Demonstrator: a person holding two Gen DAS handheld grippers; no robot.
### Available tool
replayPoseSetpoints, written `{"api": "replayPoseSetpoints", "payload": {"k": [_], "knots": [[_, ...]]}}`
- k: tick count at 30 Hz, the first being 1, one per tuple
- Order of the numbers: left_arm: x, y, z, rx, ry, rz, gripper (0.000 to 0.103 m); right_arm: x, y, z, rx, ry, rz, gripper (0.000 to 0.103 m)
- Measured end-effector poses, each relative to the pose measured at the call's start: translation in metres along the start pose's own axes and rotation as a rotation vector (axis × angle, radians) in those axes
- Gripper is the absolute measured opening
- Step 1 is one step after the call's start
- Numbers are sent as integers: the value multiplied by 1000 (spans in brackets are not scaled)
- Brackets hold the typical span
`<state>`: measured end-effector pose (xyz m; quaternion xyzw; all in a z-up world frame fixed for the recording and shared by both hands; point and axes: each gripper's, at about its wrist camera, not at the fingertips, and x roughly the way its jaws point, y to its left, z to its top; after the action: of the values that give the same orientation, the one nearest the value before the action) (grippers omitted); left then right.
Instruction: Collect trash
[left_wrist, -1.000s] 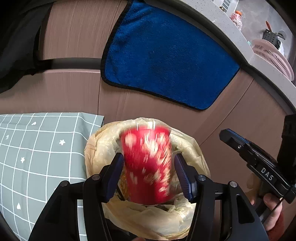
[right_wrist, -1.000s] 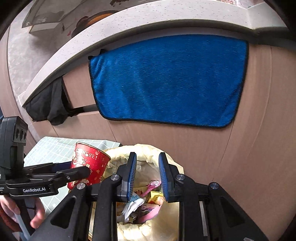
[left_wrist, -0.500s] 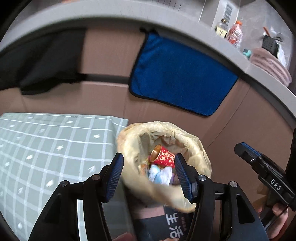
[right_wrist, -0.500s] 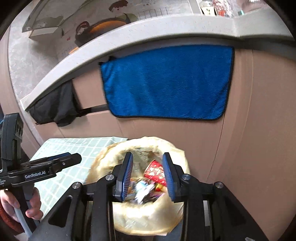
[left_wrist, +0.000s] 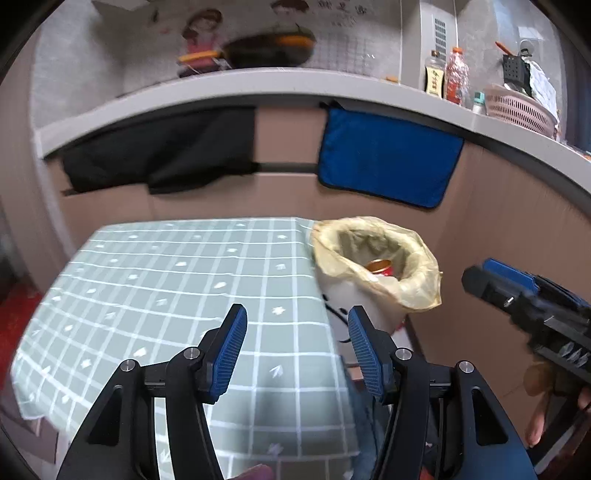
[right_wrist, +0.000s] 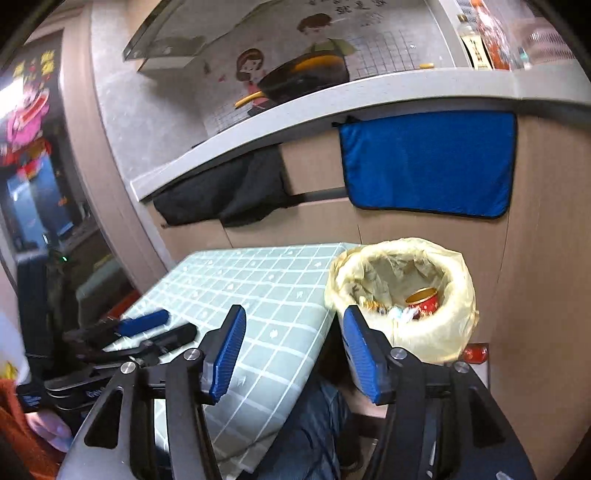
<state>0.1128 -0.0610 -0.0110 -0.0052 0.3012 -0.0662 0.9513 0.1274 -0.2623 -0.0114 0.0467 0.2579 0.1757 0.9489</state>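
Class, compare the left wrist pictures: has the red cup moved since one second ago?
Yes. The red cup was between the left gripper's fingers above the trash bin; now it lies down inside the bin, released.

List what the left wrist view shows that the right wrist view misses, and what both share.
Only the left wrist view shows the pink basket on the counter and the right gripper from the side. Only the right wrist view shows the colourful decorations at far left and the left gripper over the tablecloth. Both show the lined trash bin with the red cup inside, and the blue towel.
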Motion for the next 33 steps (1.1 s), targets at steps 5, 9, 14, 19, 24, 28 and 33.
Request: {"api": "replayPoseSetpoints", "payload": {"k": [5,9,14,19,24,28,33], "knots": [[-36,6,-21,8,-69,48,58,-24,32,-25,-52,-38,-84,55],[-55,13,-29,-5,-90,67,58,-40,46,-36,-32,-64,-81,55],[-69,21,-35,-39,-104,85,58,-50,64,-43,-62,-67,-99,55],[-77,25,-38,-62,-111,95,58,-56,70,-45,-65,-69,-91,55],[-84,26,-41,-55,-124,105,58,-55,72,-45,-67,-64,-88,55],[-87,28,-42,-62,-131,109,58,-57,77,-45,-82,-74,-93,55],[-89,27,-43,-56,-135,103,58,-58,77,-45,-87,-75,-97,55]]}}
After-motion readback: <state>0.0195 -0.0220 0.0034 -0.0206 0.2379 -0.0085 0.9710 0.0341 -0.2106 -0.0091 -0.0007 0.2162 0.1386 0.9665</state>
